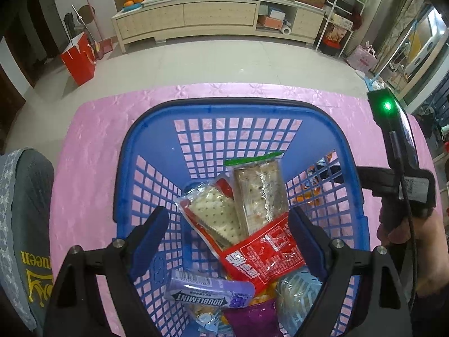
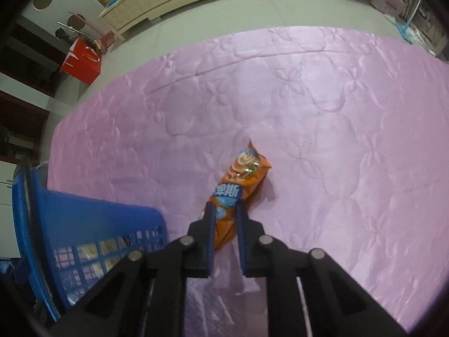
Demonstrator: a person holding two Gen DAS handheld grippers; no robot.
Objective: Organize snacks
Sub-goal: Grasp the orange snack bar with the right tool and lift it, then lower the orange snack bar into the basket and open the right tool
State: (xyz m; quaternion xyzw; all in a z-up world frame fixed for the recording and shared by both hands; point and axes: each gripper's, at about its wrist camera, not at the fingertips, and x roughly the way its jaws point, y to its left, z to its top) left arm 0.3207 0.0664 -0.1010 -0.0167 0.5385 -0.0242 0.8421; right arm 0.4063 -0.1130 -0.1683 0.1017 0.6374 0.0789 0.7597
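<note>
A tiled floor and a long pale cabinet [image 1: 213,19] fill the top of both views; below them a pink quilted cloth [image 2: 322,106] covers the table. The left wrist view is mostly the blue basket [image 1: 238,109], its near rim cut off by the frame's bottom edge, with packets heaped inside: a red pack [image 1: 263,255], a cracker pack [image 1: 216,213], a clear-wrapped bar [image 1: 259,193] and a Doublemint pack [image 1: 204,292]; the ones underneath are too covered to make out. The left gripper [image 1: 227,230] hangs over them, jaws wide, holding nothing. Only the right wrist view shows the orange snack [image 2: 241,185] lying on the cloth at frame centre, beside the basket at lower left. The right gripper [image 2: 226,210] is clamped on its near end, which the fingers partly hide.
</note>
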